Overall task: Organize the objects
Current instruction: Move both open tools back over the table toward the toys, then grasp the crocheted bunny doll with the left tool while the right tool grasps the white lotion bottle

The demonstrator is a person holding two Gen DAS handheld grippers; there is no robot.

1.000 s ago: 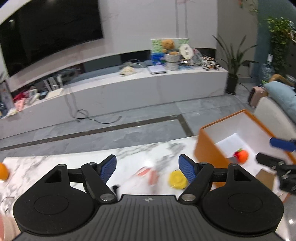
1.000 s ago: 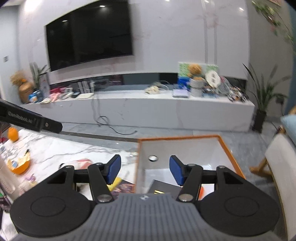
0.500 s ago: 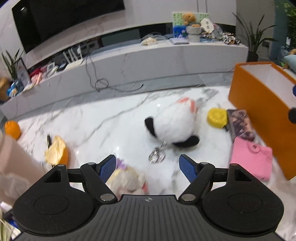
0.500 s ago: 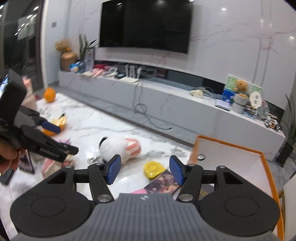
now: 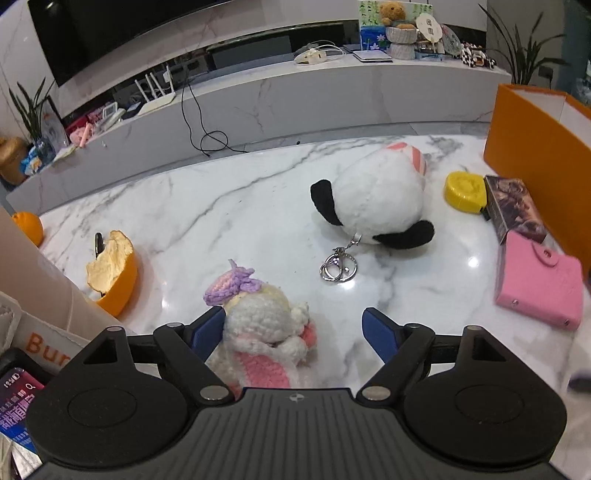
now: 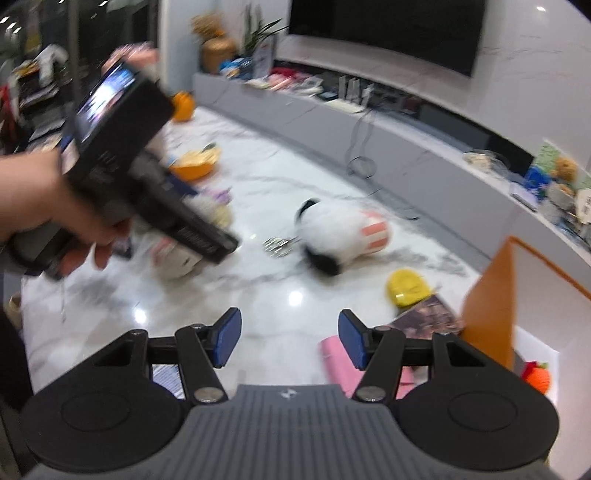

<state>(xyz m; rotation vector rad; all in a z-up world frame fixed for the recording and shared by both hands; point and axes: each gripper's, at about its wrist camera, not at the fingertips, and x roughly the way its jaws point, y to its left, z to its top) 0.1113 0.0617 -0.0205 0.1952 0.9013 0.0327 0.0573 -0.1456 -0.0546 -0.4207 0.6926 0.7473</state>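
Between opening left tongs (image 5: 293, 328), crochet doll (image 5: 264, 328), right side clear

Past my table a long white TV console (image 5: 280, 99) runs under the dark television (image 6: 388, 33), a black cable (image 5: 199, 122) trailing down its front; a teddy bear (image 5: 392, 11) sits on its right end, potted plants (image 5: 521, 55) beside it

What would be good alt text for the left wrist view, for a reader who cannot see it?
The left gripper, its jaws opening, straddles a small crocheted white-and-pink doll with a purple hat on a white marble table. Beyond lie a round white-and-black plush toy with a metal keyring, a yellow round container, a pink wallet and an orange box.
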